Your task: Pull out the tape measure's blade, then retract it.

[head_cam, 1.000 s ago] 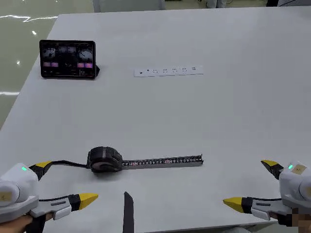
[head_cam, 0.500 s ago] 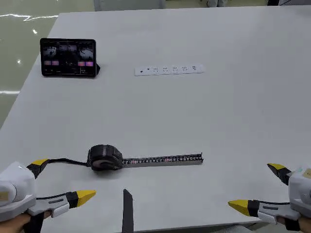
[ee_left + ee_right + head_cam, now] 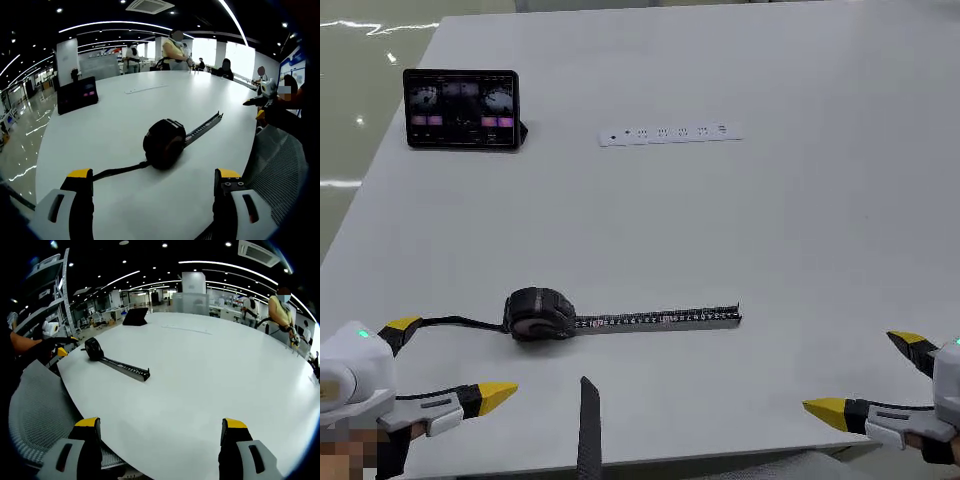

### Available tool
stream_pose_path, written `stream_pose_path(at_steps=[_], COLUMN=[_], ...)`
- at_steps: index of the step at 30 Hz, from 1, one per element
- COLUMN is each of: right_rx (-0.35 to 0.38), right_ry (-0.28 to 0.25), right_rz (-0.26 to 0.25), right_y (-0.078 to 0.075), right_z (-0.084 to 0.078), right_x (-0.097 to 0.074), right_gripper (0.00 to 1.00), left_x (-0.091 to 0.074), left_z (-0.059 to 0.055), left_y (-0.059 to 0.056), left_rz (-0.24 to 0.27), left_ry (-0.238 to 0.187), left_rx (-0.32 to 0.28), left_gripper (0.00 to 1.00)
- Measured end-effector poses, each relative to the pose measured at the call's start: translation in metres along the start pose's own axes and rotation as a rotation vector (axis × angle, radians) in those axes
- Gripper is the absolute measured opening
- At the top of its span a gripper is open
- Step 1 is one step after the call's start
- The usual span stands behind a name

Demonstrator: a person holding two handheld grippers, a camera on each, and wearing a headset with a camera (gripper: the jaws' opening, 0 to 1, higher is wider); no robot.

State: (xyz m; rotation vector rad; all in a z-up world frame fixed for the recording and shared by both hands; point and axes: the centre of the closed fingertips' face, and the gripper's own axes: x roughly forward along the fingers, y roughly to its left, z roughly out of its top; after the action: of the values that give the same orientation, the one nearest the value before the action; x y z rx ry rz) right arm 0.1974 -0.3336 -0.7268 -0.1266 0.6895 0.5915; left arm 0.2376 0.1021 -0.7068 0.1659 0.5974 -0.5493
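Tape measure (image 3: pixel 538 314) lies on the table (image 3: pixel 800 220) near the front edge, blade (image 3: pixel 660 319) drawn out flat to the right, strap (image 3: pixel 460 322) trailing left. Left gripper (image 3: pixel 450 359) is held with jaws spread near the strap's end. Right gripper (image 3: pixel 865 374) is spread too, well apart from the blade tip. Nothing is grasped.

Risks, as judged: if the blade is released unheld, it may be whipped back and the tape measure skidded. With a poor grip it may be pushed off the near edge.

Tablet (image 3: pixel 461 108) and power strip (image 3: pixel 670 133) are set far back, out of the path. Nothing is seen blocking the reach.
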Motion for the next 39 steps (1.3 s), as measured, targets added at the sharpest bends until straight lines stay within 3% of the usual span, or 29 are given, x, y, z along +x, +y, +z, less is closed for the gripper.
stream_pose_path(at_steps=[5,7,8,12,15,22,25,29,33,39], right_rx=[-0.045,-0.028,0.003,-0.004,-0.112,-0.152,-0.169,-0.156,-0.207,-0.313], right_ry=[0.024,0.012,-0.019,0.001,0.027,0.015,0.039,0.039,0.052,0.077], right_rz=[0.006,0.021,0.027,0.018,0.005,0.009,0.037,0.096,0.111,0.178], right_y=[0.003,0.005,0.005,-0.002,-0.010,-0.021,-0.022,-0.017,-0.020,-0.013], right_z=[-0.001,0.001,0.008,0.012,0.019,0.051,0.060,0.076,0.088,0.101], right_x=[0.000,0.000,0.001,0.002,0.004,0.006,0.011,0.018,0.025,0.036], right_gripper=[0.99,0.99,0.99,0.99,0.99,0.99,0.99,0.99,0.99,0.99], left_x=[0.001,0.002,0.003,0.007,0.012,0.029,0.037,0.045,0.050,0.052], left_z=[-0.001,0.000,0.000,0.003,0.012,0.032,0.040,0.044,0.048,0.048], left_y=[-0.003,-0.004,-0.004,-0.005,-0.008,-0.019,-0.022,-0.020,-0.016,-0.013], left_rz=[-0.007,-0.009,-0.008,0.002,0.003,0.011,0.023,0.052,0.067,0.091], left_ry=[0.018,0.013,0.015,0.018,0.007,-0.001,-0.009,-0.006,-0.018,-0.027], left_rx=[-0.003,-0.007,-0.011,-0.033,-0.049,-0.043,-0.063,-0.093,-0.174,-0.205], left_gripper=[0.99,0.99,0.99,0.99,0.99,0.99,0.99,0.99,0.99,0.99])
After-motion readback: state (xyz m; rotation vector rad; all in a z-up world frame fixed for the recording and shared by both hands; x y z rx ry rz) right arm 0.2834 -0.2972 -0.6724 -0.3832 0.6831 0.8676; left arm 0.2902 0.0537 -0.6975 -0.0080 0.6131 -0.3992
